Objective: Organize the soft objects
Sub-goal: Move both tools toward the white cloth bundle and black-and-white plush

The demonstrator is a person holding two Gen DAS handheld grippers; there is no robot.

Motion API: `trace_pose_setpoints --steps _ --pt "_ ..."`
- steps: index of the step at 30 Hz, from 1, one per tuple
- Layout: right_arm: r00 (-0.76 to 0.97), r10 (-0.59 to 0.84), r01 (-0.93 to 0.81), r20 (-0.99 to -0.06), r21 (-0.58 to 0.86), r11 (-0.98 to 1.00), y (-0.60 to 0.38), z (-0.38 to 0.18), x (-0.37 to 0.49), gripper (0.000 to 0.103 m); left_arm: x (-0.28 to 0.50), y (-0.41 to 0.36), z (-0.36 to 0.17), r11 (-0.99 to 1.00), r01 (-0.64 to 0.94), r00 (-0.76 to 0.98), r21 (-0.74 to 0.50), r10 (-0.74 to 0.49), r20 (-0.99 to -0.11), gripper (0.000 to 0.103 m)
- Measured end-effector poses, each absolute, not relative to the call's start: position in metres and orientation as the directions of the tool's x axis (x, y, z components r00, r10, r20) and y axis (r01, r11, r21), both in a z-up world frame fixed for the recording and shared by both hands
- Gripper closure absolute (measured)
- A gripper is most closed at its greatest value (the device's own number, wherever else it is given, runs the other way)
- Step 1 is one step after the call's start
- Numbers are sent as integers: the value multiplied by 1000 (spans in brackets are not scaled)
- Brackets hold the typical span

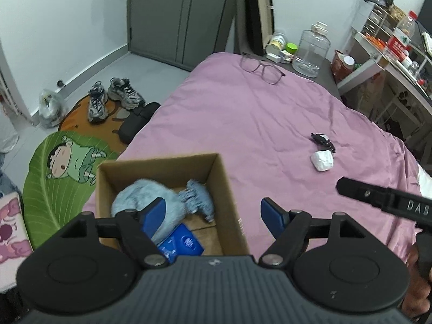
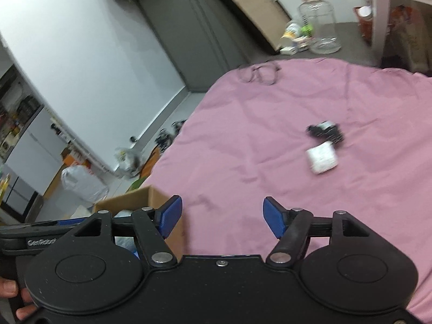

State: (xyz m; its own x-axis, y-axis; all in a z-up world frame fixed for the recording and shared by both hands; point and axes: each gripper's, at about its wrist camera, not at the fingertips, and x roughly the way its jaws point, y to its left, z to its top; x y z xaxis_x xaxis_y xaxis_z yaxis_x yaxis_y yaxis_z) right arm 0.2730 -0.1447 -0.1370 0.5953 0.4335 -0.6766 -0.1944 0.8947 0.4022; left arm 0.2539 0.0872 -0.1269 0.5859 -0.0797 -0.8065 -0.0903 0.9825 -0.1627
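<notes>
A cardboard box (image 1: 229, 189) sits at the near edge of the pink bedspread (image 1: 243, 113). Inside lie a pale blue fluffy soft item (image 1: 143, 194), a blue knitted piece (image 1: 198, 198) and a blue packet (image 1: 186, 244). My left gripper (image 1: 213, 216) is open and empty, just above the box's near right corner. A white soft bundle (image 1: 322, 159) and a black-and-white item (image 1: 322, 139) lie on the bedspread to the right. My right gripper (image 2: 222, 217) is open and empty over the bedspread (image 2: 270, 135), with the white bundle (image 2: 322, 158) and black item (image 2: 325, 130) ahead to its right. The box corner (image 2: 140, 197) shows at its left.
Glasses (image 1: 260, 67) lie at the bed's far end, with a clear jar (image 1: 313, 50) and small containers behind. Shoes (image 1: 113, 97) and a cartoon rug (image 1: 54, 178) are on the floor at left. A cluttered desk (image 1: 391, 54) stands at right. The right gripper's arm (image 1: 383, 199) shows at right.
</notes>
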Motion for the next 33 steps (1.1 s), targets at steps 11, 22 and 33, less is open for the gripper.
trace_pose_setpoints --steps 11,22,33 --pt "644 402 -99 -651 449 888 -204 -141 321 37 304 43 -131 982 -61 585 -179 -110 -803 27" --pt "625 396 12 -673 515 857 -251 -177 375 38 358 -10 -148 986 0 553 -166 -139 -822 27" --pt "624 451 61 -638 616 786 -287 -229 405 44 401 -59 -177 983 26 515 -182 -169 -841 27"
